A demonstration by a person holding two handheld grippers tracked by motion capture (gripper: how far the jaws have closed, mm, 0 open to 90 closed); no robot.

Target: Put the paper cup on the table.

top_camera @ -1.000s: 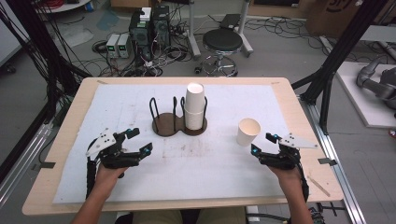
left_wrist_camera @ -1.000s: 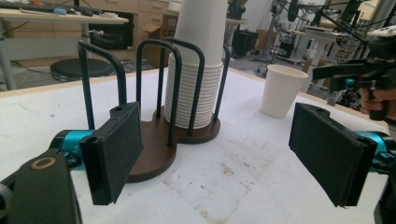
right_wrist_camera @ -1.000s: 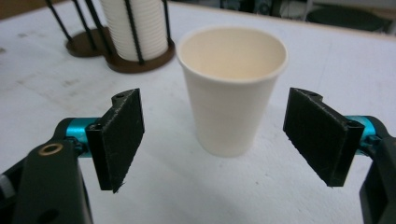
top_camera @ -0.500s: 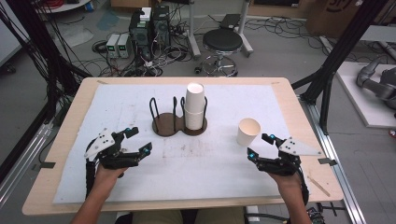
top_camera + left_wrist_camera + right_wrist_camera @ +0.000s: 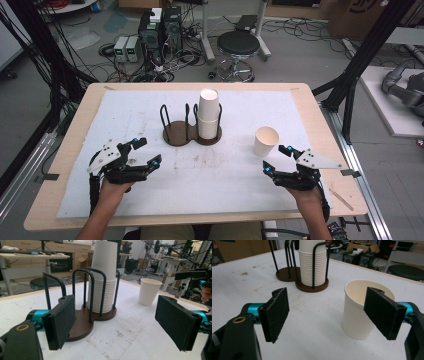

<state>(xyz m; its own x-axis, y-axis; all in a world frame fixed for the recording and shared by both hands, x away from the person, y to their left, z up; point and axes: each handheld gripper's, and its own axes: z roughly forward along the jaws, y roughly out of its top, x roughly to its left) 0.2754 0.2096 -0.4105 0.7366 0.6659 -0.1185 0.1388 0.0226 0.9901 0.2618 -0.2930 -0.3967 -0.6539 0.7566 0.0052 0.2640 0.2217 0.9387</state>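
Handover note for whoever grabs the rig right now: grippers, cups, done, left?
Left gripper: open, empty, low over the table's near left, apart from the cup holder.
Right gripper: open, empty, just short of the loose paper cup; the cup stands upright beside its right jaw, not between the jaws.
Cup stack: sits in the holder's right ring; left ring is empty.
Done: nothing gripped.
Left: probably close the right gripper on the loose cup and move it, likely to the holder.
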